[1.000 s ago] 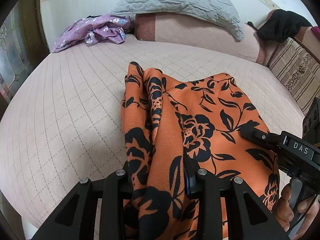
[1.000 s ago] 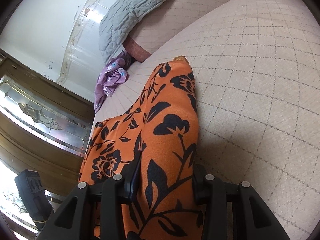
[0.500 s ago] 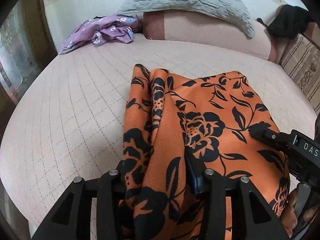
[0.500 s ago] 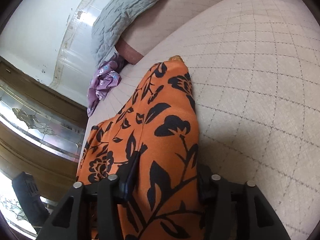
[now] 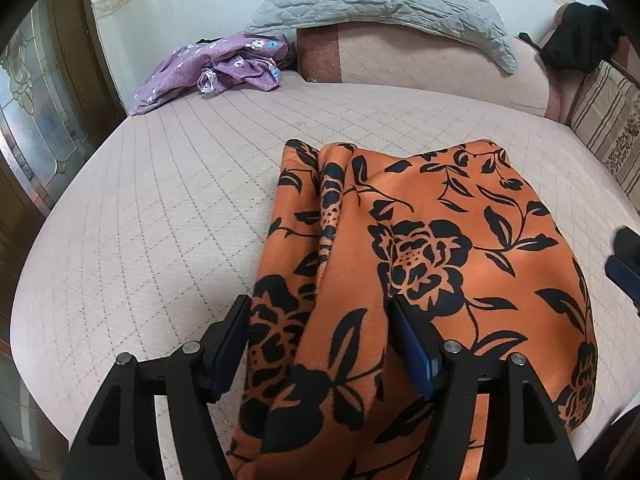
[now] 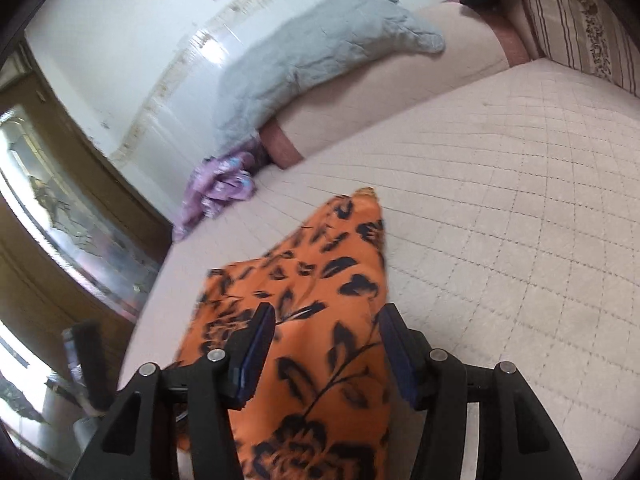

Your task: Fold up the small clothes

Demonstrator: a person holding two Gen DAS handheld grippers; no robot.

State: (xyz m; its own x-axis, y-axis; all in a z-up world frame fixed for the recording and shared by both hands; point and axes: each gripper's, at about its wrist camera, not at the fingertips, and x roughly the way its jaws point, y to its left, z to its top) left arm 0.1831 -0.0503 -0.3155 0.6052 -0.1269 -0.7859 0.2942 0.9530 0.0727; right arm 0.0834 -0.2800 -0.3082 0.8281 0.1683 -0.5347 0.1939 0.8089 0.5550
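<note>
An orange garment with a black flower print point(image 5: 420, 240) lies folded on the pink quilted bed point(image 5: 160, 200). It also shows in the right wrist view point(image 6: 320, 280). My left gripper point(image 5: 318, 316) is open, its fingers standing apart on either side of the garment's near left fold. My right gripper point(image 6: 326, 328) is open too, its fingers spread over the garment's near right edge. The cloth lies loose between both pairs of fingers. The tip of the right gripper shows at the right edge of the left wrist view point(image 5: 624, 264).
A crumpled purple flowered garment point(image 5: 216, 68) lies at the bed's far left corner. A grey quilted pillow point(image 5: 380, 0) rests on the pink bolster point(image 5: 420, 60). A black item point(image 5: 584, 36) and a striped cushion point(image 5: 612, 120) are at far right. A wooden glass door point(image 6: 60, 220) stands left.
Both grippers have opened and let go of the orange garment, which now lies on the bed. Both have drawn back a little, and the right wrist view has swung.
</note>
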